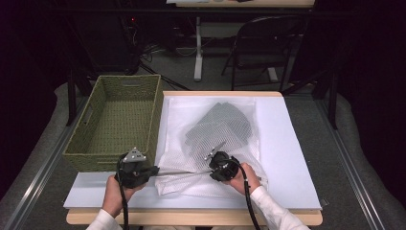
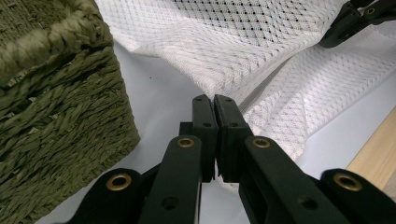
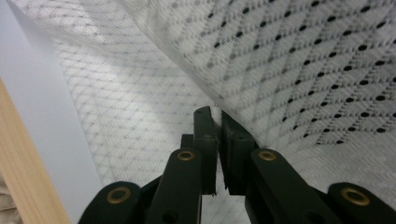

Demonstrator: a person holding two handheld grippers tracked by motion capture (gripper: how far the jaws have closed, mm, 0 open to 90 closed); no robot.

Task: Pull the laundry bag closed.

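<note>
A white mesh laundry bag (image 1: 210,139) lies on the white sheet, with a grey folded garment (image 1: 220,125) inside it. My left gripper (image 1: 155,170) is shut on the bag's near left edge, its jaws pinched together on the mesh bag (image 2: 243,60) in the left gripper view (image 2: 215,100). My right gripper (image 1: 210,167) is shut on the same near edge further right, and the edge is stretched taut between the two. In the right gripper view (image 3: 215,112) a fold of the mesh bag (image 3: 280,60) is clamped between the jaws.
A green woven basket (image 1: 117,120) stands empty at the left, close to my left gripper, its wall (image 2: 51,93) large in the left gripper view. The wooden table edge (image 1: 191,218) runs along the front. A folding chair (image 1: 263,43) stands beyond the table.
</note>
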